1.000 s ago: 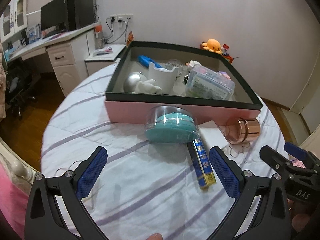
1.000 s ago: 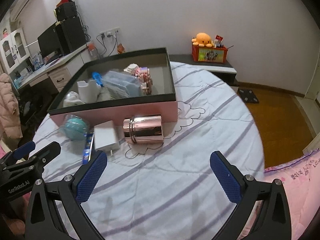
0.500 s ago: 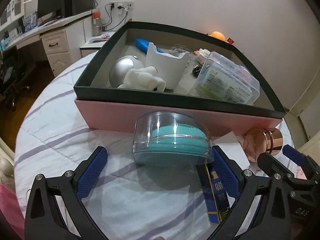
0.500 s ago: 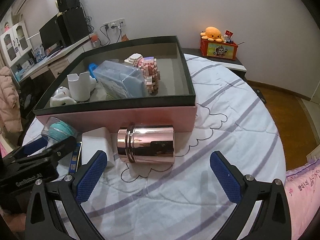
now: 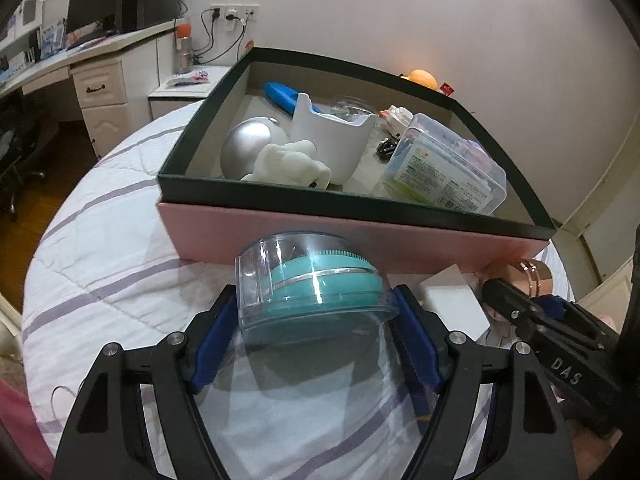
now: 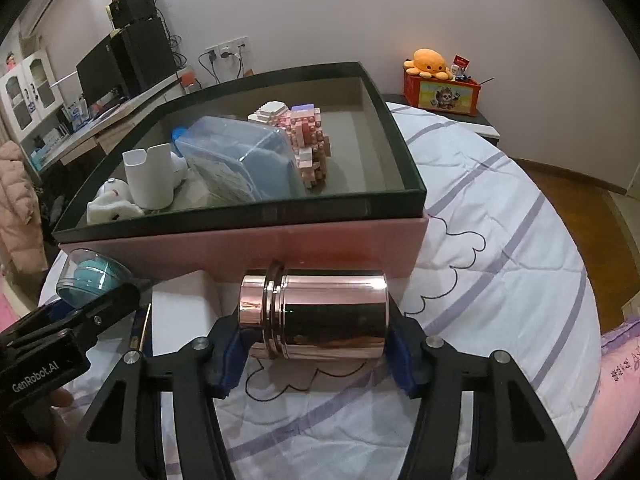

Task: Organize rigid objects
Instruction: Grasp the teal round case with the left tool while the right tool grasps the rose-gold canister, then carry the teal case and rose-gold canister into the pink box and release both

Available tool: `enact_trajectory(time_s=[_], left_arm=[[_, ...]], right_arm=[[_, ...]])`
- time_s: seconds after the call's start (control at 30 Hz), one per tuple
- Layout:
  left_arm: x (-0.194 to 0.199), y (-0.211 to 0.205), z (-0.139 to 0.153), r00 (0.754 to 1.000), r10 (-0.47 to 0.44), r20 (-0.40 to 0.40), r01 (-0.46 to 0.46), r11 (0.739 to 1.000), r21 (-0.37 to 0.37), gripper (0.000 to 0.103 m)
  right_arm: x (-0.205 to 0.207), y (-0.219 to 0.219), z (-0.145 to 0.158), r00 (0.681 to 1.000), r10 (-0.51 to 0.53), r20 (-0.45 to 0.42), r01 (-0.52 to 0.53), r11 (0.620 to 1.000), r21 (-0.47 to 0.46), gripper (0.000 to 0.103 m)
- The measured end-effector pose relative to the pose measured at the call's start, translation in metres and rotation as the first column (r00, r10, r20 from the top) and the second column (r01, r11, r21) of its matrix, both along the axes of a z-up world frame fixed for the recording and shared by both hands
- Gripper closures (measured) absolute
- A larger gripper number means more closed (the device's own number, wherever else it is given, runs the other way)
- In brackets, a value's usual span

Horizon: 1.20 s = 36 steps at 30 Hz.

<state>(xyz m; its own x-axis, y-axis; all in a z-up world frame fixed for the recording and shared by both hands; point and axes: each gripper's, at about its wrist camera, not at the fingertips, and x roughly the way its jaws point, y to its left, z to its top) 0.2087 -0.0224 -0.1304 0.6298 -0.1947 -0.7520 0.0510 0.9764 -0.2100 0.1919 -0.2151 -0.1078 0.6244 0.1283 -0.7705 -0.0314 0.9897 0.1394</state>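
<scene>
A clear round case with a teal disc inside (image 5: 316,280) sits on the striped quilt in front of the pink box (image 5: 360,242). My left gripper (image 5: 316,308) is closing on it, and both blue pads touch its sides. In the right wrist view a shiny pink metal canister (image 6: 320,312) lies on its side before the same box (image 6: 240,248). My right gripper (image 6: 314,332) is closing on it, with its pads against both ends. Each gripper shows at the edge of the other's view: the right gripper (image 5: 520,308), the left gripper (image 6: 100,308).
The box's dark green rim (image 5: 280,194) surrounds a silver ball (image 5: 248,148), a white holder (image 5: 332,140), a clear lidded tub (image 5: 444,168) and a pink block figure (image 6: 308,140). A white block (image 6: 180,320) lies between the grippers. A desk (image 5: 92,68) stands far left.
Both grippers came forward and down toward the box. The left jaws narrowed onto the clear case and the right jaws onto the pink canister.
</scene>
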Motion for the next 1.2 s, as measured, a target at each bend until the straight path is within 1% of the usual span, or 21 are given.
enact_trajectory(time_s=[0.17,0.33,0.5,0.67,0.97,1.1,1.2], left_arm=[[-0.013,0.006,0.005,1.000,0.012,0.004,-0.012,1.000,0.010,0.026],[-0.029,0.011,0.016,1.000,0.017,0.023,-0.017,1.000,0.023,0.026],[-0.040,0.017,0.037,0.998,0.017,0.064,-0.019,0.999,0.030,0.026],[-0.039,0.019,0.059,0.994,0.011,0.106,-0.015,0.999,0.038,0.026],[-0.024,0.017,0.104,0.980,-0.008,0.201,-0.003,0.999,0.054,0.026],[-0.003,0.012,0.118,0.973,-0.016,0.231,0.003,0.998,0.059,0.026],[0.016,0.009,0.122,0.971,-0.024,0.239,0.010,0.998,0.060,0.026]], right_arm=[[-0.012,-0.002,0.010,1.000,0.000,0.015,0.000,1.000,0.014,0.044],[-0.024,0.002,0.024,0.999,0.012,0.038,-0.013,1.000,0.023,0.044],[-0.032,0.009,0.048,0.996,0.039,0.082,-0.041,0.999,0.026,0.044],[-0.036,0.017,0.070,0.990,0.061,0.128,-0.063,0.998,0.018,0.044],[-0.018,0.028,0.111,0.973,0.097,0.209,-0.097,0.995,-0.013,0.044],[0.002,0.028,0.121,0.970,0.101,0.222,-0.098,0.995,-0.022,0.044],[0.021,0.027,0.123,0.970,0.103,0.219,-0.100,0.995,-0.024,0.044]])
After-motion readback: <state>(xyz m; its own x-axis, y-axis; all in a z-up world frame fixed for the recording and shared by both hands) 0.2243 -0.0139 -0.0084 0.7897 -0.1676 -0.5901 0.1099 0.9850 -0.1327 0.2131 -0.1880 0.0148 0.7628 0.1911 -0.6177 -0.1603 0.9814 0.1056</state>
